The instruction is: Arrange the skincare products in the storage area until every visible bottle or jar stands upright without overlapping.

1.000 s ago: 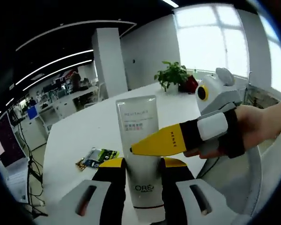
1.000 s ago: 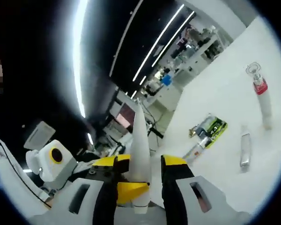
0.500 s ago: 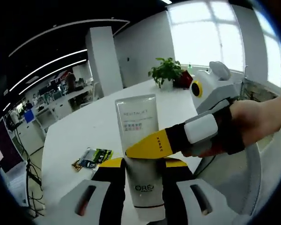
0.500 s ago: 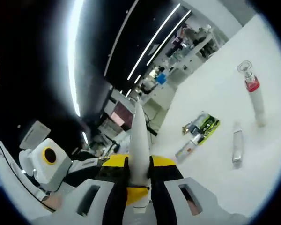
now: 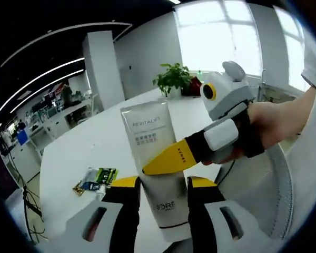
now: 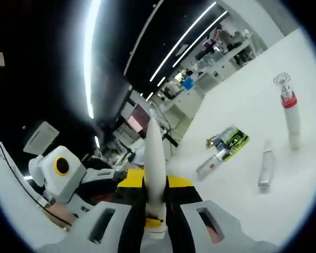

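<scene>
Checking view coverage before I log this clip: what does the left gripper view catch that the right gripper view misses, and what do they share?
Left gripper view alone: the potted green plant by the window, and the tube's printed face. Right gripper view alone: an upright white bottle with a red band and a silvery tube lying flat. Shared: the white squeeze tube, clamped by both the left tongs and right tongs, plus the green packet on the white table.

White L'Oréal tube (image 5: 159,168) held upright off the counter (image 6: 253,105). Red-banded tube (image 6: 289,113) stands upright; silver tube (image 6: 264,169), small bottle (image 6: 210,163) and green packet (image 6: 233,143) lie flat.
</scene>
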Demonstrator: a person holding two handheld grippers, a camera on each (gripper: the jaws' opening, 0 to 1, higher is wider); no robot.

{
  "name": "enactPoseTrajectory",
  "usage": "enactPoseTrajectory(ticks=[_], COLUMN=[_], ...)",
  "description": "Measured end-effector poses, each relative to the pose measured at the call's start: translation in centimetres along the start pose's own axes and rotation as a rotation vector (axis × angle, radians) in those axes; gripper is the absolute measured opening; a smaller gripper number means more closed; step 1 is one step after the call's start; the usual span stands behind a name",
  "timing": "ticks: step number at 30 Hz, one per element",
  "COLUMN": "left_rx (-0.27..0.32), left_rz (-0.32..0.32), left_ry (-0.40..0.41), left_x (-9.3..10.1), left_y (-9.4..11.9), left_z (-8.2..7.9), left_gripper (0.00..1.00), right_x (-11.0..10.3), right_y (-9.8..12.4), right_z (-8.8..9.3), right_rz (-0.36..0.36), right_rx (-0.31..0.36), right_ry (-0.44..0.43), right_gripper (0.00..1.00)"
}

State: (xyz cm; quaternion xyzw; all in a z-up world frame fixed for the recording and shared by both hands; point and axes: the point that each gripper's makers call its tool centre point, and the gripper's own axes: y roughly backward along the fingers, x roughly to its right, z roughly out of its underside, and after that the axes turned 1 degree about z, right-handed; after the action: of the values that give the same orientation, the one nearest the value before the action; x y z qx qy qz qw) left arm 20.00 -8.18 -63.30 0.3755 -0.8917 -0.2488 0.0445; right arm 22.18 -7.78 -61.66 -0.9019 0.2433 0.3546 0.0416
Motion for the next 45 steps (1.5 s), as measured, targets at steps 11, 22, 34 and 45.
enactPoseTrajectory(ticks=[11,22,34,45], left_rx=[0.078,0.1,0.038,-0.023], left_rz=[0.148,0.36,0.441,0.477], left_ry=[-0.006,-0.197,-0.26,-0.337], left_x=[0.2,1.5,3.6,3.7], left_y=[2.4,4.5,4.4,3.2], left_z=[-1.0,-3.6,-3.2,-1.8], left_gripper=[0.48,0.39,0.28,0.24], right_x=[0.1,-2.7,-3.5,-2.6], right_y=[1.4,1.8,1.9,1.8], right_z=[3.5,7.1,6.6,6.8], right_rz=[-0.06,-0.288,-0.347,-0.348], right_rx=[-0.264,-0.412,-0.399,-0.385], right_ry=[0.516,0.75,0.78,0.788], right_gripper=[0.12,0.13,0.13,0.13])
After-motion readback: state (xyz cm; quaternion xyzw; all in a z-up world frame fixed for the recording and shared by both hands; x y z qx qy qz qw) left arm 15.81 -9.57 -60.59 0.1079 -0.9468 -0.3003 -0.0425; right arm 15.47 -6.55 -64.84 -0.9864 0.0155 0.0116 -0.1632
